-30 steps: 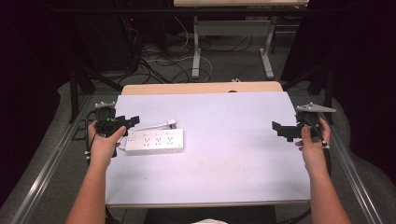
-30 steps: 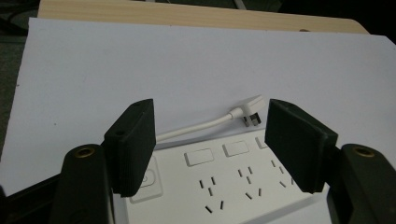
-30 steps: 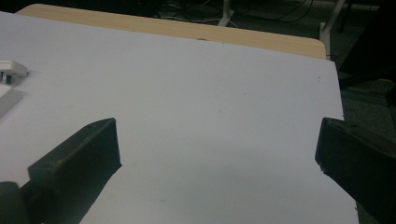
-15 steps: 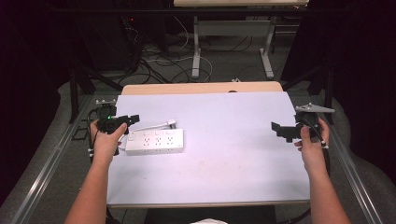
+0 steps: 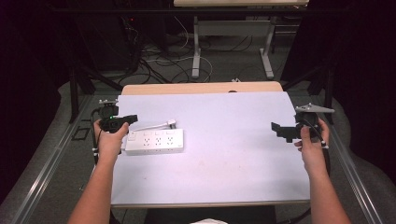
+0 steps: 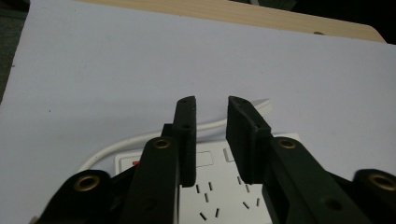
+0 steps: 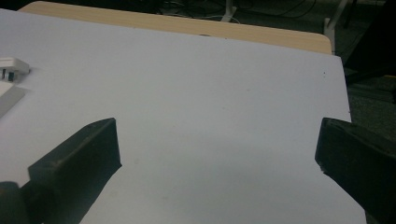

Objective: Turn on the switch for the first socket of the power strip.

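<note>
Sitting near the left edge of the white worktop: a white power strip, lying flat with its sockets facing up, long side running along the worktop's near edge. Trailing from its left end, curving toward the far edge and ending in a white plug: a thin white cord.

Hovering at the left edge, just beside and over the strip's left end: the left tool, jaws having just been closing, now standing narrow with a small gap showing between them. Gripping nothing; cord and strip lying below and beyond the jaws, untouched as far as the left gripper view is showing.

Waiting at the right edge, well apart from the strip: the right tool, jaws standing wide, pointing across bare worktop toward the left edge, holding nothing. Showing at the far left of the right gripper view: the plug.
</note>
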The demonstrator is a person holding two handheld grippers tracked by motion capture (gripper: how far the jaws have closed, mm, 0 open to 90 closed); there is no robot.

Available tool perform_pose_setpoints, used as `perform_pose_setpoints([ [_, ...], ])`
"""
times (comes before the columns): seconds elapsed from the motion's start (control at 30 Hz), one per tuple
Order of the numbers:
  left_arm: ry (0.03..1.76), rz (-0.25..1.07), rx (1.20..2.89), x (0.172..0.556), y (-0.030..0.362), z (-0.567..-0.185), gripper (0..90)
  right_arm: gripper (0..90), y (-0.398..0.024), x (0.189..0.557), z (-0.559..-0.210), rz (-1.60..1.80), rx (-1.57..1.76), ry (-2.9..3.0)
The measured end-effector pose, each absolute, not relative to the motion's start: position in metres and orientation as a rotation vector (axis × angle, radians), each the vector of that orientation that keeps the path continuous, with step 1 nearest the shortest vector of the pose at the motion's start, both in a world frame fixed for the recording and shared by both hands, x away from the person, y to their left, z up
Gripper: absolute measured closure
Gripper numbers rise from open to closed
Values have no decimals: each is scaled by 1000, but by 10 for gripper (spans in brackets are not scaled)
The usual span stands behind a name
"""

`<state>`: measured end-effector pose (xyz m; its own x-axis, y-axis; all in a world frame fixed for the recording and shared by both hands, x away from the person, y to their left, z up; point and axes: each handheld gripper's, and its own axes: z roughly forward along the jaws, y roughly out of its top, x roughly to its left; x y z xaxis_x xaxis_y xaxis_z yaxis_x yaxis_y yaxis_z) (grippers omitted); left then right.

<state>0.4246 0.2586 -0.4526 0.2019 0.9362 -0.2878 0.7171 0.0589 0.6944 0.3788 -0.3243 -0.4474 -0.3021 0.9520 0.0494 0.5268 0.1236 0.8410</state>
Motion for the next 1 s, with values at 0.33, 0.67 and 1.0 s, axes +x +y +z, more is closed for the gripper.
perform_pose_setpoints([
  [0.33,1576,393,1662,427,249,-456,898,0,-326,377,-446,1081,1435,1888],
  [0.67,1595,385,1662,430,248,-459,899,0,-326,378,-446,1077,1426,1889],
  [1.0,1641,318,1692,436,248,-463,899,0,-324,378,-447,1079,1426,1879],
])
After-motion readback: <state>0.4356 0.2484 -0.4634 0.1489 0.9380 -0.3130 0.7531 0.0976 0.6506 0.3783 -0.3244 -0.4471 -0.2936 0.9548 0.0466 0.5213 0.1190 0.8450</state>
